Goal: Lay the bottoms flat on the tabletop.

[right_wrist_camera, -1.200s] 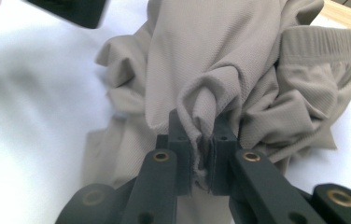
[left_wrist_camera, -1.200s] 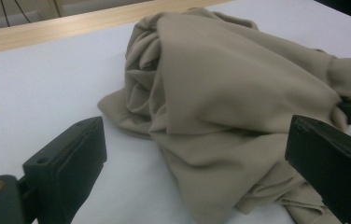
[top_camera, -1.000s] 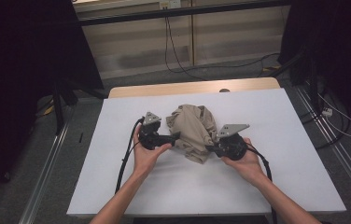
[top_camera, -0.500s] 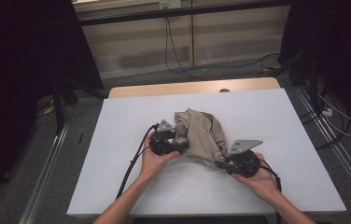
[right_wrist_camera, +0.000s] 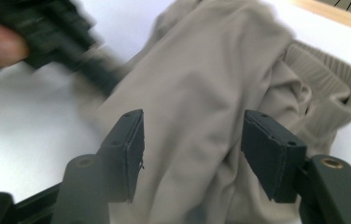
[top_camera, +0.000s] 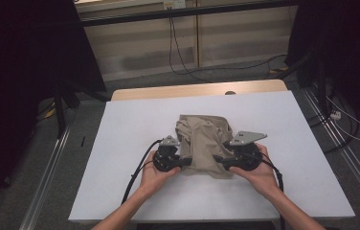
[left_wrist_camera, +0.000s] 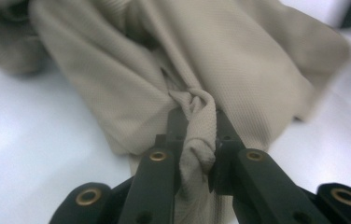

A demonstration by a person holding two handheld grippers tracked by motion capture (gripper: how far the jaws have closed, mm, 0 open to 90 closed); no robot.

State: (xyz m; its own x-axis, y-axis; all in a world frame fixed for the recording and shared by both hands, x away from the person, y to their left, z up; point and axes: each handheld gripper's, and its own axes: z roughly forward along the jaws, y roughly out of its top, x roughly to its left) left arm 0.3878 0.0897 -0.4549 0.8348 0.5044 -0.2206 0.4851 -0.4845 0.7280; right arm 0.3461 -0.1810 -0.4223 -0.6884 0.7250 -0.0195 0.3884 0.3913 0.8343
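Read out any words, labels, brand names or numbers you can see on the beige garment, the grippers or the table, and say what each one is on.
There are none to read: the beige garment is plain fabric with a ribbed edge, with no tag or print in sight.
The left gripper and right gripper carry no lettering, just black parts and brass rivets.
The white table has no markings.

In the right gripper view, the right gripper [right_wrist_camera: 192,149] has just been opening, its jaws parted around a fold of beige garment [right_wrist_camera: 220,93], while the blurred, seemingly closed left gripper [right_wrist_camera: 57,32] grips the cloth's far left edge.
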